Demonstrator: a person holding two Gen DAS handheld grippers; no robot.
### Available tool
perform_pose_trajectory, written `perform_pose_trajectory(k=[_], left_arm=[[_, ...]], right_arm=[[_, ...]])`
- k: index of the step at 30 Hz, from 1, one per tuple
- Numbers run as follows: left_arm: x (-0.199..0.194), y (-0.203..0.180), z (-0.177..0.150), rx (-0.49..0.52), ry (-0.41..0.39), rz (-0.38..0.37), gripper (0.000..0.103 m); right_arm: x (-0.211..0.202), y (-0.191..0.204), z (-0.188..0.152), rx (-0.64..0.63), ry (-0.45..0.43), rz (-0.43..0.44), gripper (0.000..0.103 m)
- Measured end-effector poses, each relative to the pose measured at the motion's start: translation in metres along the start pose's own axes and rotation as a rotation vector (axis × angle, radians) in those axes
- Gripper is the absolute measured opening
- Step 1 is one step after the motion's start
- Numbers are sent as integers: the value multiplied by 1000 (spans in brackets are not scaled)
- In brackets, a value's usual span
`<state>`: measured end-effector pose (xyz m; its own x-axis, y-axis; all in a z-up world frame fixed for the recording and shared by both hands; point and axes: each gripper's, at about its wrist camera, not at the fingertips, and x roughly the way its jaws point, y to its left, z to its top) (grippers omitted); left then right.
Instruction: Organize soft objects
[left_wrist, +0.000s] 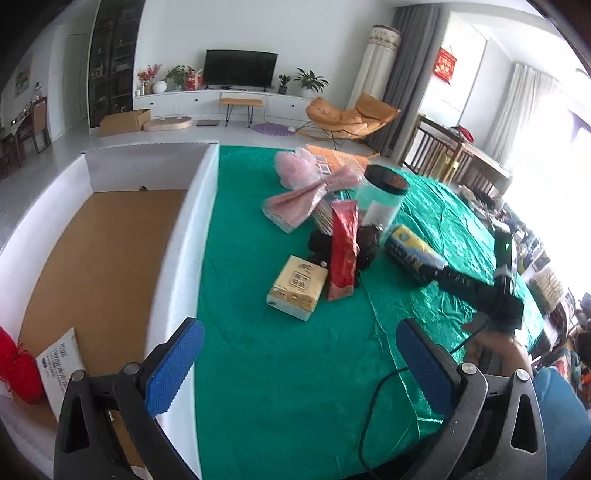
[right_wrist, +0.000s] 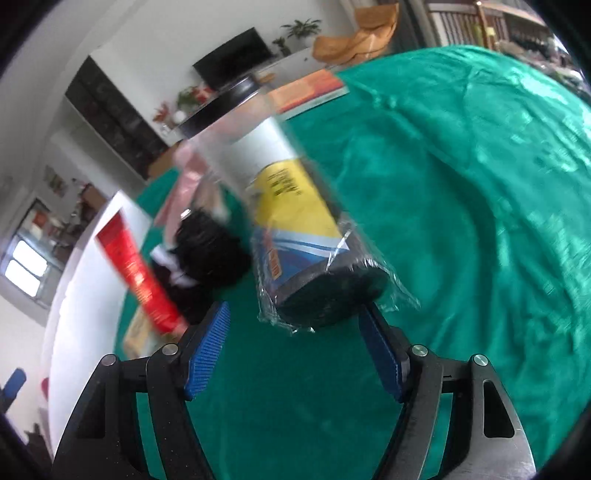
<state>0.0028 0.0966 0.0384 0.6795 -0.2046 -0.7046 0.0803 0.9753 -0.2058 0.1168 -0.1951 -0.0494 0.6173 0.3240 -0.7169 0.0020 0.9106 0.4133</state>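
Right wrist view: one wrapped roll (right_wrist: 295, 221) between parted fingers (right_wrist: 207, 347); left gripper (left_wrist: 295, 373) also parted.

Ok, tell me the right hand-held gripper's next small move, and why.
Probably ease the right hand-held gripper forward a little, then close. Its jaws stand open, and the dark end of the plastic-wrapped roll lies just ahead of the blue pads, not yet between them. The roll rests on the green cloth, with the black soft item close on its left.
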Motion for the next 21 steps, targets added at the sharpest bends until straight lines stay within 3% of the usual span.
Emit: perform_pose_trajectory(k=[3,7,9,11,16,21], left_arm=[[31,-15,-11,29,73,1,103],[75,-24,-28,38,138,32,103],[95,-27,-33,48,142,64,103],[113,-28,-36,56,149,92,103],[144,-27,-37,89,154,136,103],[150,-26,-35,133,140,164,103]], right_arm=[[-21,-15,3,-12,-48,-24,77],[-18,13,-21,-163,-8,-50,77],[-12,17,-42,-218,6,-100,77],[-17,19,-53,-272,-38,-145,77],[-17,21,-62,-345,-25,-265,78],[-21,15,-65,-325,-46,-277,83]])
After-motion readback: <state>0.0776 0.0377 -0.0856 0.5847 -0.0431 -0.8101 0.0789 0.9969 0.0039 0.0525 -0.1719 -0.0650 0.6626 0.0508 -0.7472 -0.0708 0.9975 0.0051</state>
